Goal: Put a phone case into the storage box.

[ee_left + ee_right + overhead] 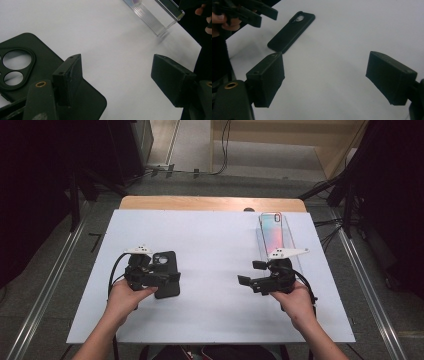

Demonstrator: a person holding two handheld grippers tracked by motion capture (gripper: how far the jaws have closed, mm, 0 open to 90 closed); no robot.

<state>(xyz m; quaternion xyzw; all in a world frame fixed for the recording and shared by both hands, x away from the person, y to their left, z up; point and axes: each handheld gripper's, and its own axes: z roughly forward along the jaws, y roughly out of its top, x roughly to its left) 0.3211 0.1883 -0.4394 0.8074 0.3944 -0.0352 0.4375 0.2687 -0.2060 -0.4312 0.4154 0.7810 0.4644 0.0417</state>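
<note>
White table (210, 315), black phone case (166, 274) (flat), fingers (68, 77) apart

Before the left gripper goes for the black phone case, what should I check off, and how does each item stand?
1. Left gripper jaws apart, nothing between the pads: ok.
2. Black phone case flat on the white sheet, camera cutouts facing up: ok.
3. One left finger hangs over the case's corner, and whether it touches: cannot tell.
4. Right gripper jaws apart over bare sheet, nothing between them: ok.
5. Clear box with the colourful phone lies well apart from the case, beyond the right gripper: ok.
6. Case edge lined up between both left jaws for a pinch: not ok, only one jaw is over it.
</note>
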